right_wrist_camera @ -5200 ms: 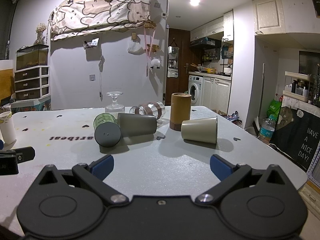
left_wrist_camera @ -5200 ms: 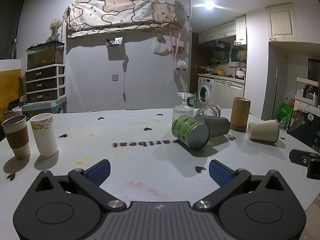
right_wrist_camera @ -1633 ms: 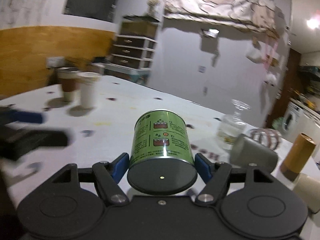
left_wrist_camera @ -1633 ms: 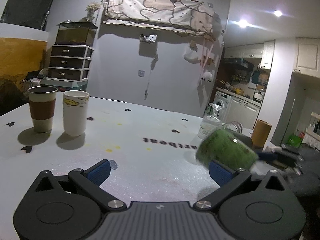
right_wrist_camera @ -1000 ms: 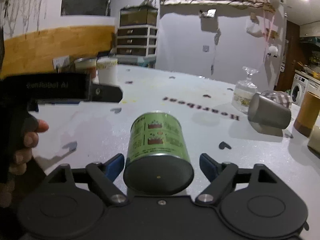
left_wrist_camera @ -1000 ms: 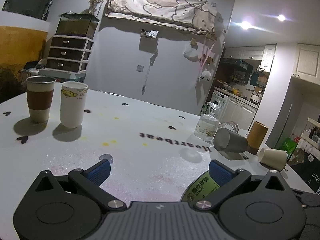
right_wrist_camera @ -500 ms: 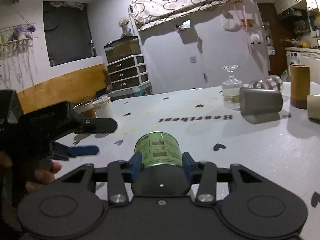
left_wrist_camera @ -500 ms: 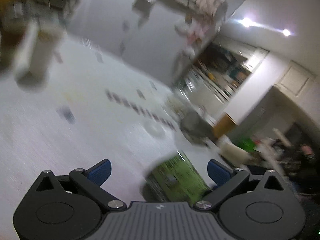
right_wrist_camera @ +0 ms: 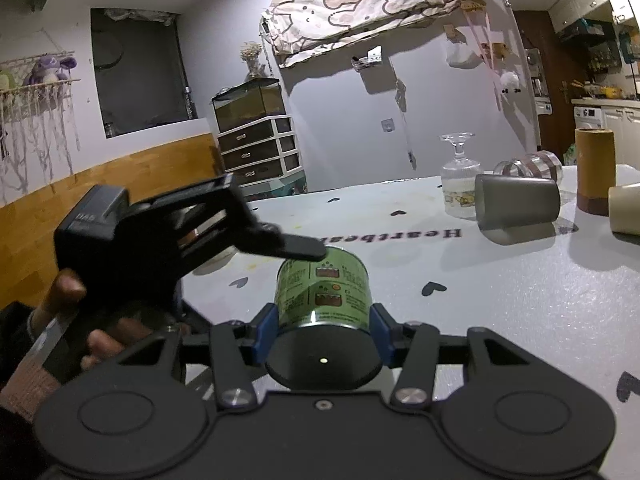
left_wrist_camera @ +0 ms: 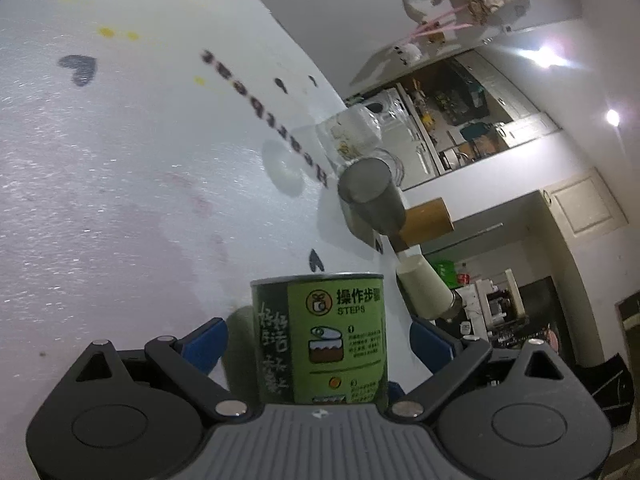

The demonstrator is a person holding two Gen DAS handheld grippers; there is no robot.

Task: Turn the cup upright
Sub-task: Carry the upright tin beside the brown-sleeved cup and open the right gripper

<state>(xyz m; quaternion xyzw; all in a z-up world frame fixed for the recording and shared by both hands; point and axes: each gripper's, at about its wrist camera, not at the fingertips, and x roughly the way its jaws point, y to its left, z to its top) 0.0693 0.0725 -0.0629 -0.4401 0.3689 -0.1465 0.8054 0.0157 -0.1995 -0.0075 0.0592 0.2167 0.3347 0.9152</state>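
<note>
A green cup with a printed label lies on its side, its dark base toward the right wrist camera. My right gripper is shut on it near the base, just above the white table. My left gripper is open, rolled sideways, with the same green cup between its blue pads, not squeezed. In the right wrist view the left gripper reaches in from the left, one finger over the cup's top.
A grey cup lies on its side at the back right, next to an inverted glass, a clear tumbler, a brown cylinder and a cream cup. The table's near edge runs on the left.
My left gripper has rolled sideways and closed in around the green cup. My right gripper stays shut on the cup, holding it low over the table.
</note>
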